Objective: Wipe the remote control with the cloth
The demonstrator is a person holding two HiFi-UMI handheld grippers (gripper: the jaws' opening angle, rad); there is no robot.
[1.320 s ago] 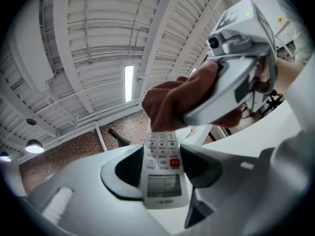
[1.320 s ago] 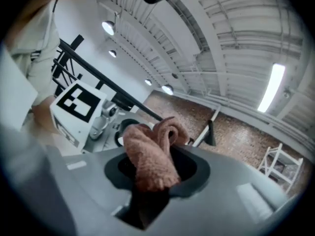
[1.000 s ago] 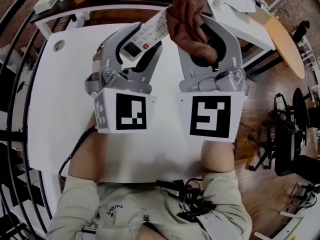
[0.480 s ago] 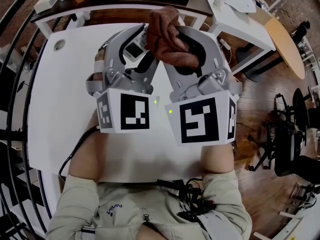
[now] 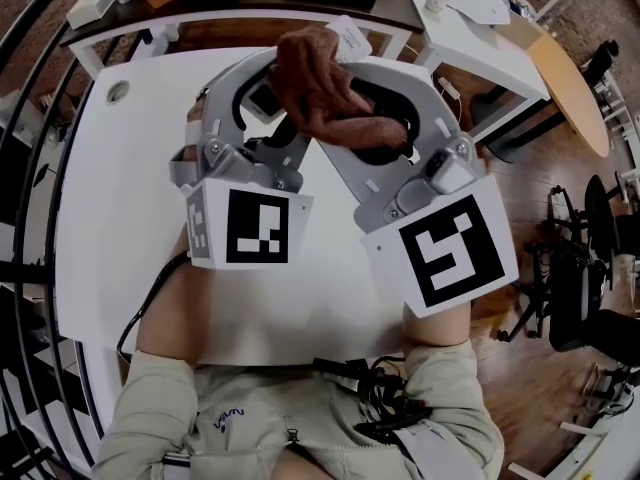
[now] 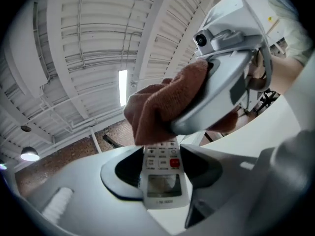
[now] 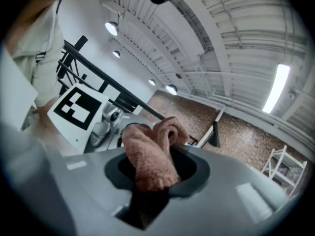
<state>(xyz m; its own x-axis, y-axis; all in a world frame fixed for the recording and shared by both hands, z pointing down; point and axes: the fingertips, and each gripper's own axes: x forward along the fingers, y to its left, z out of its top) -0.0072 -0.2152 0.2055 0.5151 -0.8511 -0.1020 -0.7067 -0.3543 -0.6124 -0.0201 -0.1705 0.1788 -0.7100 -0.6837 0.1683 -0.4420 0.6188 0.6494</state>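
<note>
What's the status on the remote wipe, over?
Left gripper shut on remote control. Right gripper shut on cloth. Cloth over the upper buttons. Nothing in the way.

Head view: taken from above the person, facing steeply down onto the white table [image 5: 110, 228] at close range. Left gripper view and right gripper view: each sits close behind its own jaws, tilted toward the ceiling [image 6: 74, 48]. All three views share the cloth [image 5: 320, 93]. The remote control [image 6: 160, 176] apparently shows in only two.

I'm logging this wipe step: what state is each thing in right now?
left gripper: jaws shut on remote control.
right gripper: jaws shut on cloth.
remote control: held up, partly covered by cloth.
cloth: bunched, lying over remote control.
</note>
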